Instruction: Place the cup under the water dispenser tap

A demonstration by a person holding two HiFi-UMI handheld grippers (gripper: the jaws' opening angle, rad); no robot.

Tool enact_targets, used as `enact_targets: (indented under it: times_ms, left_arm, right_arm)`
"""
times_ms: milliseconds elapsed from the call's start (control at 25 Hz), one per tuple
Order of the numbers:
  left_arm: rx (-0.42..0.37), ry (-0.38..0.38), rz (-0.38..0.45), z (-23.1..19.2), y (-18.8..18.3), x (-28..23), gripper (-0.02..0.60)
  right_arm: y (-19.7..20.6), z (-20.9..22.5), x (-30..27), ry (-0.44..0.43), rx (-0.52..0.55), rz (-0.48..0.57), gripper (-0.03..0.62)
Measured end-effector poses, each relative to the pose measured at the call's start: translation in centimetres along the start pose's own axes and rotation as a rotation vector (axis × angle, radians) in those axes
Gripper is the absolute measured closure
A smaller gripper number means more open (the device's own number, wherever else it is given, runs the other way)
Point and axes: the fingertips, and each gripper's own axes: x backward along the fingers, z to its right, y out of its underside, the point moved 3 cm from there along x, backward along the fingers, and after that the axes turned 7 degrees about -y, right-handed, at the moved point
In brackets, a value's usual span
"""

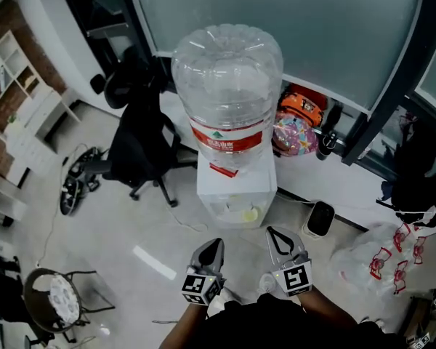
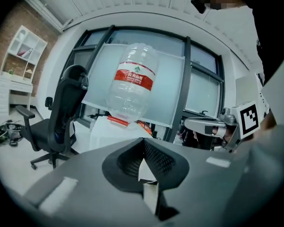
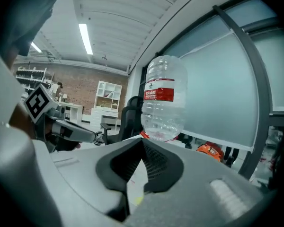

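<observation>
Head view: looks steeply down on a white dispenser (image 1: 236,187) with a clear, red-labelled bottle (image 1: 227,78) on top. Shows a small yellowish cup (image 1: 249,214) in the niche at the dispenser's front. Finds the left claw (image 1: 215,244) and right claw (image 1: 275,233) side by side just in front of the dispenser, tips towards it, both apart from the cup. Has a black chair (image 1: 138,140) left of the dispenser.

Left gripper view: looks along the left claw, jaws pressed together at the tips, nothing held. Catches the bottle above the tips, the chair at the left, the right claw at the right.

Right gripper view: looks along the right claw, jaws fully together, empty. Puts the bottle straight above the tips. Shows a speck of yellow against white through the slit below them, too small to name.
</observation>
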Motion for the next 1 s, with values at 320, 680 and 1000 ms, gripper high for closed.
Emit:
enact_targets:
  times_ms: [320, 680, 1000]
  left_arm:
    - [-0.102, -0.004, 0.040, 0.7, -2.0, 0.7, 0.571]
    - [-0.151, 0.019, 0.027, 1.5, -2.3, 0.5, 0.571]
    - [-0.173, 0.029, 0.022, 1.9, -2.1, 0.5, 0.571]
  right_arm:
    - [-2.2, -0.1, 0.7, -0.012, 0.045, 0.008, 0.592]
    - [-2.1, -0.1, 0.5, -0.009, 0.033, 0.009, 0.592]
    - [-1.8, 0.1, 0.6, 0.022, 0.017, 0.013, 0.592]
